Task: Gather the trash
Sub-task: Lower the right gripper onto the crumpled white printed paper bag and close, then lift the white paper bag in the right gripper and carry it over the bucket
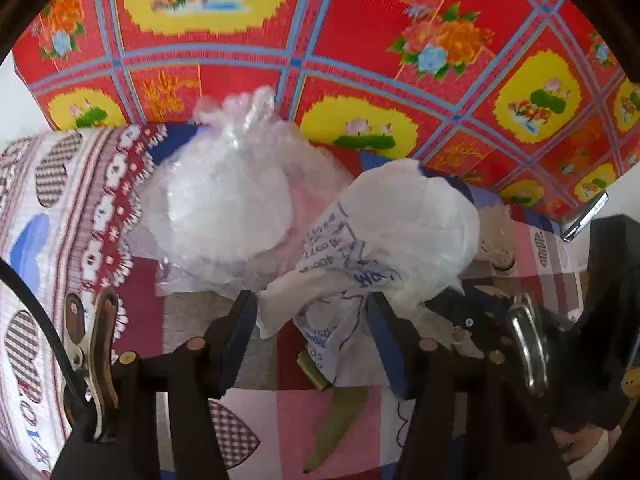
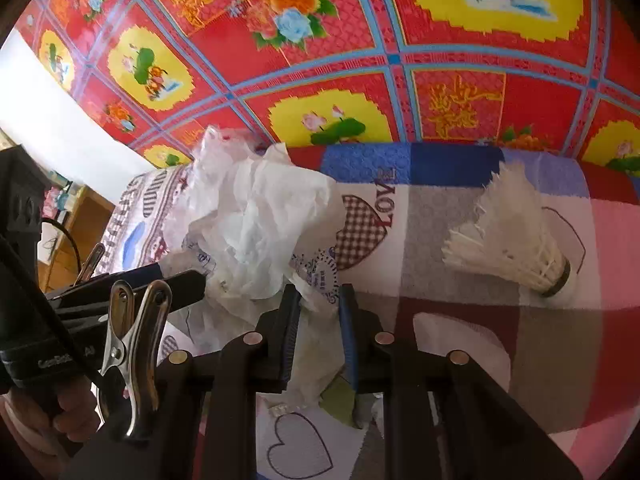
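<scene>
You are mid-pickup on the patchwork blanket [image 2: 460, 216]. Just ahead of your wide-open left tool [image 1: 312, 320] lies the crumpled paper [image 1: 400, 232]; your narrowed right tool [image 2: 320, 300] pinches its edge. Lift next, then fetch the shuttlecock [image 2: 512, 240] off right.

My right gripper [image 2: 320, 304] | jaws narrow around crumpled paper [image 2: 256, 216] | shuttlecock [image 2: 516, 240] at two o'clock | patchwork cloth [image 2: 460, 320] beneath
</scene>
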The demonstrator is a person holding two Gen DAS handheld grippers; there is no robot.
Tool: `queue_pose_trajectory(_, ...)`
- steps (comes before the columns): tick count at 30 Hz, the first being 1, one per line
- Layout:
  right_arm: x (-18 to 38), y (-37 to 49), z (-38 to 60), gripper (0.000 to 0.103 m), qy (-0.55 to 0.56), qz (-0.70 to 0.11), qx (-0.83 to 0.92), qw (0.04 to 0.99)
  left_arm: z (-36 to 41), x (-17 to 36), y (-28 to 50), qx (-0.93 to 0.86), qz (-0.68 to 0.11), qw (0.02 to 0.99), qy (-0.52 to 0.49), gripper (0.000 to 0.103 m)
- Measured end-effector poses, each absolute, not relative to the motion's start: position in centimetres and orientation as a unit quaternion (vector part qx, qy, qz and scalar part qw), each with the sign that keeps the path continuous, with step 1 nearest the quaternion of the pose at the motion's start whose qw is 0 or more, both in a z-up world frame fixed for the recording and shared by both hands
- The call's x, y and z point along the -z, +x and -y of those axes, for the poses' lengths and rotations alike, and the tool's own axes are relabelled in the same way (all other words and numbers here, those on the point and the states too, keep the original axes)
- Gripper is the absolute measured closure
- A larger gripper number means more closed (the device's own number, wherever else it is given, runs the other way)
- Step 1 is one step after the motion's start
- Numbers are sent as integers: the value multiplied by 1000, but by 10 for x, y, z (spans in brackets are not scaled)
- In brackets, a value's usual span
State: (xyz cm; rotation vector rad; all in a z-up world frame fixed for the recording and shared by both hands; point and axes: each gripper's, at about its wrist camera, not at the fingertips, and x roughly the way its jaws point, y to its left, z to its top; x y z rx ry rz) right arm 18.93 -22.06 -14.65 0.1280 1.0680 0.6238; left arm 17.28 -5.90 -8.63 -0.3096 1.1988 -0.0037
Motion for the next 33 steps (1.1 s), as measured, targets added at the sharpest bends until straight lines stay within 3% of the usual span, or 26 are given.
queue_pose_trajectory(21, 166, 201, 222, 82, 82, -512, -296, 802, 80, 119, 190, 17, -576, 799, -172, 47)
queue_pose_trajectory(23, 166, 201, 225, 82, 83, -512, -299, 801, 84, 119, 190, 22, -575, 800, -167, 54)
queue_pose_trajectory(33, 165, 203, 231, 81, 91, -508, -301, 802, 99, 119, 187, 27, -567, 810, -149, 63)
